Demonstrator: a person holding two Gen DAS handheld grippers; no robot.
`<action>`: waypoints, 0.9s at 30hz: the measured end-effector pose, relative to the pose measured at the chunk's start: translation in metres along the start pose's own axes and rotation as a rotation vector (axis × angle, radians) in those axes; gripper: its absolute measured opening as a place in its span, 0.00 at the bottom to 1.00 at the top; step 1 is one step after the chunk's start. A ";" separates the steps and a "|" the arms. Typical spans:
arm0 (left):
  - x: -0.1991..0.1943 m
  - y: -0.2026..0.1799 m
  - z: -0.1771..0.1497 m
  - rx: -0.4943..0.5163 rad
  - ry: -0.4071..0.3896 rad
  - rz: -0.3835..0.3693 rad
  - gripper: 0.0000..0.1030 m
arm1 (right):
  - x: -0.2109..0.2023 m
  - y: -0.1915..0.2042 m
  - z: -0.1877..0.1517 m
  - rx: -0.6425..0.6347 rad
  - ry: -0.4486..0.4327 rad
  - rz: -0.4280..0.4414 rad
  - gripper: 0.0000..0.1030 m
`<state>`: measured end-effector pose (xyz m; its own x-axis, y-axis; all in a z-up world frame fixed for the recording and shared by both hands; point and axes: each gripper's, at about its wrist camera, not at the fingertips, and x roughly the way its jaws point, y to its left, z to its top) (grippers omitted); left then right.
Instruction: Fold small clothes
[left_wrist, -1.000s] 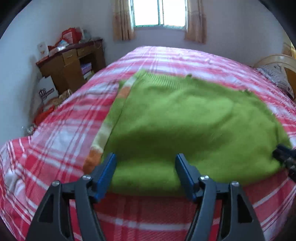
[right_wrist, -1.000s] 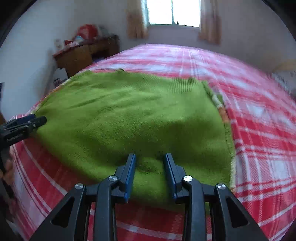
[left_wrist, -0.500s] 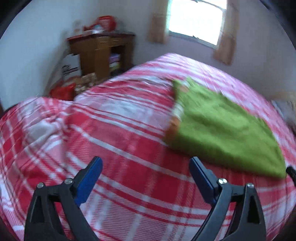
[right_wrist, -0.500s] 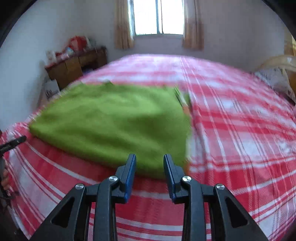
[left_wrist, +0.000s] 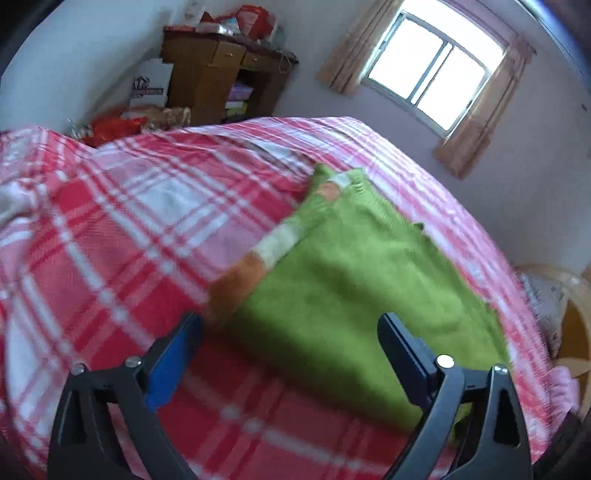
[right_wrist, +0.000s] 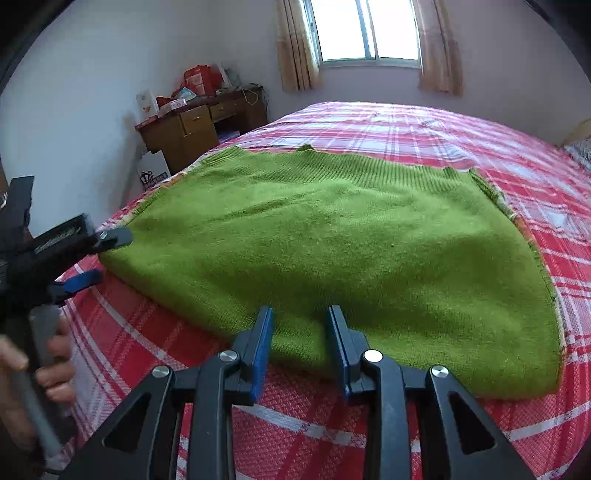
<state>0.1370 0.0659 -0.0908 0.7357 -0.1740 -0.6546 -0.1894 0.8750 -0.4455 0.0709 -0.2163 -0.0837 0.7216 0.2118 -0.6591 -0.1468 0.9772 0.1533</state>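
A green knitted sweater (right_wrist: 332, 240) lies flat, folded, on a red and white checked bedspread (right_wrist: 406, 125). Its striped sleeve with an orange cuff (left_wrist: 240, 277) runs along the left side. My left gripper (left_wrist: 290, 332) is tilted at the sweater's (left_wrist: 354, 295) near left corner. Its jaws stand wide and are closing, with the cuff and corner between them, not pressed. The right wrist view shows this left gripper (right_wrist: 105, 256) beside the sweater's left edge, held by a hand. My right gripper (right_wrist: 300, 314) sits over the near edge, its jaws narrowly apart and not gripping the fabric.
A wooden desk (right_wrist: 199, 122) piled with clutter stands against the left wall, with a white bag (right_wrist: 153, 170) and red bags (left_wrist: 114, 127) on the floor beside it. A curtained window (right_wrist: 369, 29) is behind the bed. A wicker seat (left_wrist: 569, 314) stands at the right.
The left gripper opened wide, swung off to the left and rolled, then came back to the sweater's left corner. The right gripper drifted right and returned over the near edge.
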 end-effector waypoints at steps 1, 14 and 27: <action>0.003 -0.001 0.002 -0.017 0.000 -0.012 0.82 | 0.001 -0.003 -0.001 0.010 -0.001 0.011 0.30; 0.015 -0.004 0.014 -0.074 -0.029 0.018 0.43 | 0.000 -0.011 -0.006 0.074 -0.028 0.088 0.31; -0.020 -0.119 -0.012 0.411 -0.111 -0.115 0.14 | 0.001 -0.019 -0.008 0.116 -0.041 0.133 0.31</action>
<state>0.1369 -0.0399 -0.0314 0.8067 -0.2508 -0.5351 0.1556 0.9637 -0.2170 0.0689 -0.2343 -0.0935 0.7281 0.3359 -0.5976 -0.1654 0.9321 0.3223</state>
